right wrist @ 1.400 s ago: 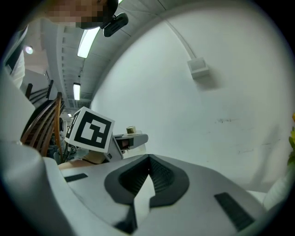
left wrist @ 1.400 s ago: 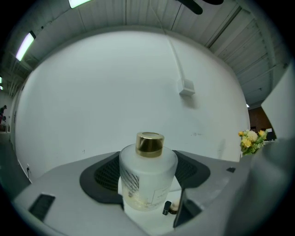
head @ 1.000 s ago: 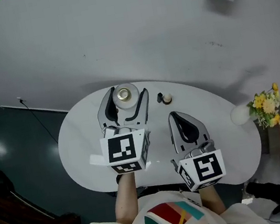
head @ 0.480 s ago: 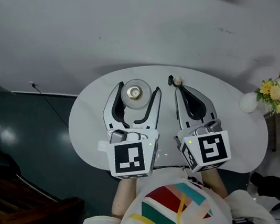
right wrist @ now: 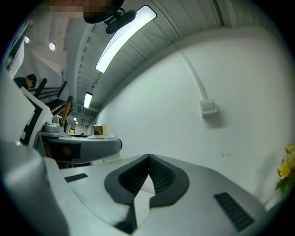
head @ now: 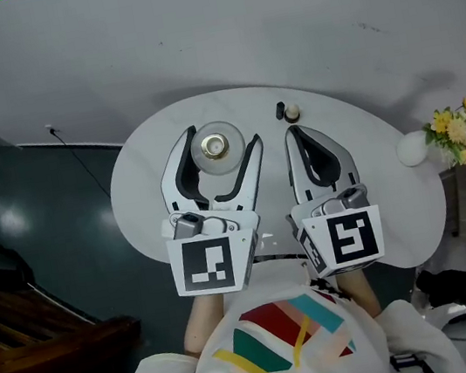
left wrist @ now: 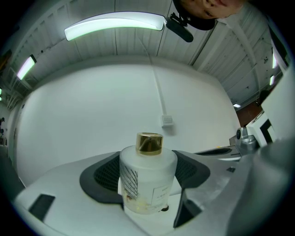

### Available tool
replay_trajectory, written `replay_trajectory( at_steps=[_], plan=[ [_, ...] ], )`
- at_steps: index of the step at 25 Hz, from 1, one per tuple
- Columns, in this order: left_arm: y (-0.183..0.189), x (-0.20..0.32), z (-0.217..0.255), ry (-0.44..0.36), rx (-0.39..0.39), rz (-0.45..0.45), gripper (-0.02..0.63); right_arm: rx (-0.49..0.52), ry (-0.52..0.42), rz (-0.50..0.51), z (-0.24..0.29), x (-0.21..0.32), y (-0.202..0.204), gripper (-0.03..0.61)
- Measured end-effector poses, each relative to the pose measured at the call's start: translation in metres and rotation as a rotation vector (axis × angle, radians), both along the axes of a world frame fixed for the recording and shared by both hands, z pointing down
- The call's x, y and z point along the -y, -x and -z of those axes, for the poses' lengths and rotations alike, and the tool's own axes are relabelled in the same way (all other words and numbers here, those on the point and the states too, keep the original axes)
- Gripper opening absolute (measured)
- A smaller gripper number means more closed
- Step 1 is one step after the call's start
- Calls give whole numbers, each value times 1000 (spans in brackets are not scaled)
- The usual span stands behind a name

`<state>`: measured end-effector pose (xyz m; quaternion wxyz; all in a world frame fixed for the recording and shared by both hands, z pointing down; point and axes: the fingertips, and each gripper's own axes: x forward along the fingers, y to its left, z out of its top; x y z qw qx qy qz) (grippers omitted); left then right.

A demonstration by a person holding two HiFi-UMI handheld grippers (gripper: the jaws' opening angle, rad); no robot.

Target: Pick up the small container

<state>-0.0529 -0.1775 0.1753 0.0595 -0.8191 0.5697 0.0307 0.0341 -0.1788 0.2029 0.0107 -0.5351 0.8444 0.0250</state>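
While the left gripper (head: 223,136) reaches over the white oval table (head: 371,167), its two jaws stand wide apart with the small container (left wrist: 147,179) clamped between them, dark ribbed pads (left wrist: 108,175) pressed to either side. The container is a frosted white bottle with a gold cap (left wrist: 149,143), and it stands upright in the grip; whether its base touches the tabletop cannot be told. The right gripper (head: 295,131) lies just beside the left one, its jaws closed together with nothing between them. Just beyond its tips, a small pale round object (head: 292,113) sits on the table next to a smaller dark piece (head: 281,111). At the table's right end, yellow flowers (head: 456,130) stand beside a white globe (head: 411,149).
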Motion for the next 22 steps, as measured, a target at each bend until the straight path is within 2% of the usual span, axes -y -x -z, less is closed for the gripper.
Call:
replay_trajectory(
  at_steps=[8,22],
  plan=[
    [-1,-12,5,-18,2,-2,354,-32,-14,-6,2,-13,-3,9],
    [-4,-17,15,-45,9,-2,354,-22,-32,-7,8,-20,-7,11]
  ],
)
